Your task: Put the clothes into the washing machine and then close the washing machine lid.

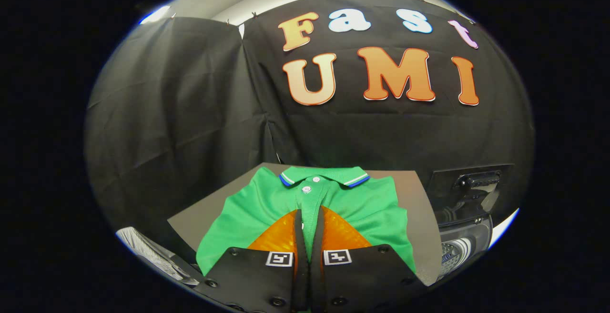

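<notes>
A green polo shirt [267, 208] with a blue-and-white striped collar lies flat on a grey board [421, 198]. My gripper [310, 214] is down on the shirt's front, just below the button placket. Its two fingers stand nearly together, and a narrow fold of the green fabric is pinched between them. To the right of the board stands the washing machine [464, 237], with its dark lid [472, 179] raised and the metal drum [450, 253] showing below.
Black cloth walls close off the booth behind and to the left of the board. A pale ribbed object [147, 251] sits low beside the board's left edge.
</notes>
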